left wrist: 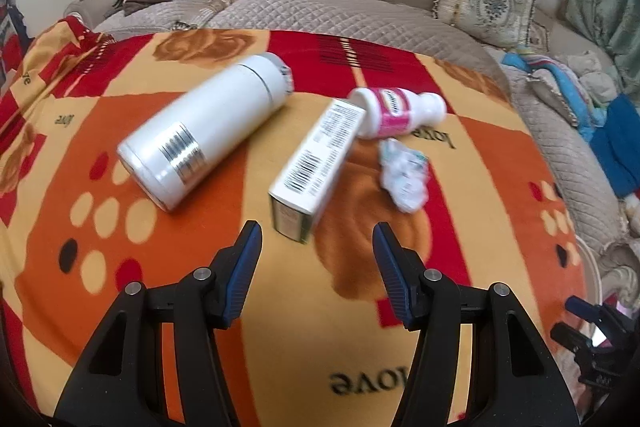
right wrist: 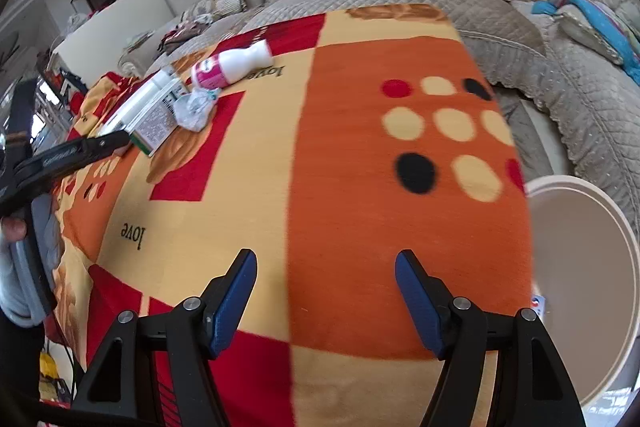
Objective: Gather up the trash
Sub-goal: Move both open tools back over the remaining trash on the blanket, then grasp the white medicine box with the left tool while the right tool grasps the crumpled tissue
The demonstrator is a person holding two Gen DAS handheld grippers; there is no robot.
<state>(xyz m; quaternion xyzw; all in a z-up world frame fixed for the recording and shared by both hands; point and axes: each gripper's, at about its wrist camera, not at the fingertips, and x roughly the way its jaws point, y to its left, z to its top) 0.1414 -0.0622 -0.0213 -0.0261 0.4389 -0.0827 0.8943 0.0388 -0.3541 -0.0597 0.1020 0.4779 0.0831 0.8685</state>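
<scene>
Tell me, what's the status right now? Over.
Left tool open, empty, nearest the box. Right tool open, empty, over bare blanket. Flask, small bottle, crumpled paper uncollected; bin at table's right edge. Nothing blocking.

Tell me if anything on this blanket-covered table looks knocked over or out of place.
Yes. The white flask and the small pink-labelled bottle both lie on their sides instead of standing. The long carton lies flat with its far end at the bottle's base, and a crumpled paper wad sits loose beside them.
</scene>
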